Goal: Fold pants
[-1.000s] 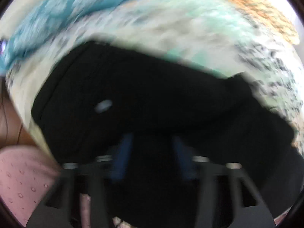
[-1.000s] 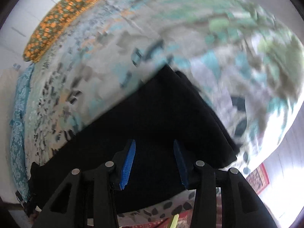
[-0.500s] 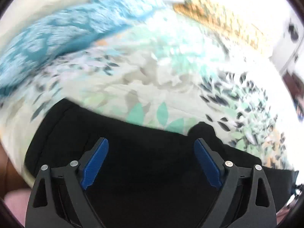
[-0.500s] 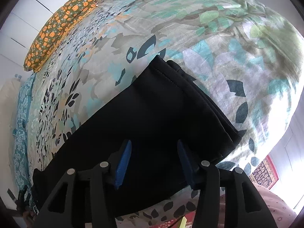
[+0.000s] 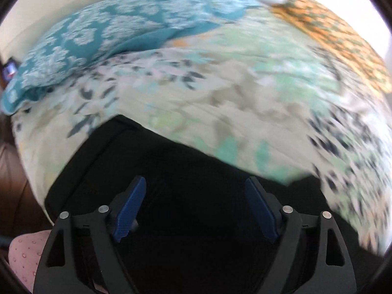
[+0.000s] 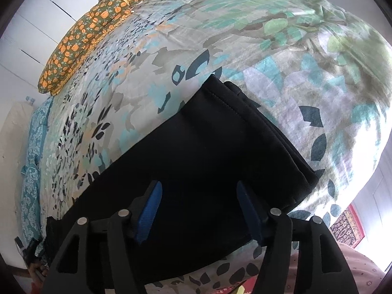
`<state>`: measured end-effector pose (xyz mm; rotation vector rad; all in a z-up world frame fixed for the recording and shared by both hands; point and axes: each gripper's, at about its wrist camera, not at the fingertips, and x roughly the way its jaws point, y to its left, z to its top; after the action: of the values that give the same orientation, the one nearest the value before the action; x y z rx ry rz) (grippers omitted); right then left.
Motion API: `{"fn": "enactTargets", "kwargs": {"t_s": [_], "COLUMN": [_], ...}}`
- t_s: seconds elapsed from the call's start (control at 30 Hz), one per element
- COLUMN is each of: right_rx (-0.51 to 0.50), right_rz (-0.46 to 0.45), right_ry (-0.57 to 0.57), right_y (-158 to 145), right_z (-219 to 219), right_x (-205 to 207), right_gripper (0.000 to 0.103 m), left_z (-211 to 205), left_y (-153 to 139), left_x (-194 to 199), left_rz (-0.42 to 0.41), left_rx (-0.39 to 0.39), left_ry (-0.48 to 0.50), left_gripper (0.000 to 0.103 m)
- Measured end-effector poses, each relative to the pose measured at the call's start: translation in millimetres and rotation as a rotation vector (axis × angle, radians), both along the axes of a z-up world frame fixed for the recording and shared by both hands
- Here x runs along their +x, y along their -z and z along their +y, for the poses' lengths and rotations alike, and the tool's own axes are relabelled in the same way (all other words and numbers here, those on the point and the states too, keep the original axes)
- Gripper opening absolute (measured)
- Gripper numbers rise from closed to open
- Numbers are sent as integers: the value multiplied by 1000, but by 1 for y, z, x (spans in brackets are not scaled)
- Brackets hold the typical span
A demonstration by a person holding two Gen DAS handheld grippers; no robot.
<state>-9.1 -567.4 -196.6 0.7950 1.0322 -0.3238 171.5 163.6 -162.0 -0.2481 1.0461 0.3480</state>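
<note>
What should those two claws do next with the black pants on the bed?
Probably lift both clear. The pants lie flat, doubled, on the leaf-print bedspread; the left claw and the right claw, which has just been opening, grip nothing.

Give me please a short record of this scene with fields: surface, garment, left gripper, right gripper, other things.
surface: bed with leaf-print sheet
garment: black pants, folded, lying flat on the sheet
left gripper: open above the pants, nothing between the pads
right gripper: jaws have just been opening, apart over the pants, gripping nothing
other things: orange floral pillow; teal patterned blanket at the bed's far side
</note>
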Motion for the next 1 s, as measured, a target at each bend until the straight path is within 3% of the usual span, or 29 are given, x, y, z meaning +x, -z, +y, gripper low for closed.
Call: {"fn": "enactTargets", "kwargs": {"t_s": [0.07,0.17,0.23,0.3,0.5,0.6,0.73,0.87,0.93,1.0], "right_rx": [76,41,10,53,34,82,64,22,43,64], "right_rz": [-101,-141,-113,-51,73,96,149,190,169,130], "right_ry": [30,73,27,-63,-278,-361,-411,-431,-408,-378], "right_y": [-13,-34,-40,-30,-1,13,23,23,17,6], "right_z": [-21,-59,-85,-98,-89,-83,-77,-72,-70,-67], "right_x": [-4,-7,-1,10,28,33,40,40,38,32], "right_gripper": [66,66,68,68,67,58,54,25,17,15], "left_z": [-11,-37,-57,-76,-109,-112,-102,-95,-93,-90], "left_y": [-3,-7,-9,-9,2,0,1,7,9,9], "left_x": [-11,-26,-31,-35,-37,-39,-41,-43,-45,-46], "left_rz": [-2,-5,-12,-19,16,11,13,21,25,22], "left_rx": [-28,-69,-80,-87,-90,-58,-73,-82,-82,-84], "left_ry": [65,167,236,281,341,353,314,280,273,272], "left_gripper": [85,85,85,86,86,86,86,86,86,86]}}
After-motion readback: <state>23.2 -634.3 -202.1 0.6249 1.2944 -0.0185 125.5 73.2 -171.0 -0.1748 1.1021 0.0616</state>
